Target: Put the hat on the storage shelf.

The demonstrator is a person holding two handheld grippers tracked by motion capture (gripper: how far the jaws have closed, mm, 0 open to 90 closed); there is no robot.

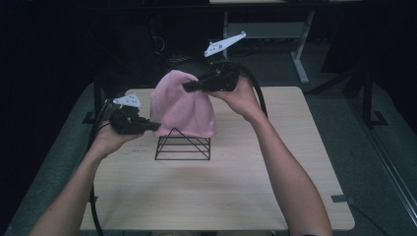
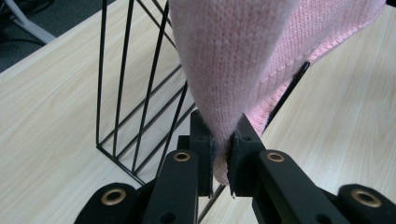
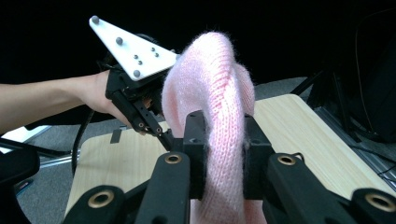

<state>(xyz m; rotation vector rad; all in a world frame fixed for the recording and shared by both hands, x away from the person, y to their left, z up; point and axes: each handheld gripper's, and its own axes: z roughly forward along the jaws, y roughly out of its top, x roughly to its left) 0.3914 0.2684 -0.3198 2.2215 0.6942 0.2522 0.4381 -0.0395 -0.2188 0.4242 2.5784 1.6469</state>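
Note:
A pink knitted garment (image 1: 181, 105) hangs above a black wire rack (image 1: 183, 143) in the middle of the wooden table (image 1: 221, 187). My left gripper (image 1: 156, 126) is shut on the garment's lower left edge; in the left gripper view the knit (image 2: 229, 70) is pinched between the pads just above the rack's bars (image 2: 135, 107). My right gripper (image 1: 188, 86) is shut on the garment's top and holds it up; in the right gripper view the thick pink fold (image 3: 219, 116) is squeezed between both jaws, with the left gripper (image 3: 164, 137) beyond it.
A white desk frame (image 1: 295, 44) stands behind the table on the grey floor. The table's near half (image 1: 211, 201) is bare wood between the person's forearms. Black cables trail from both grippers over the table's left side and back edge.

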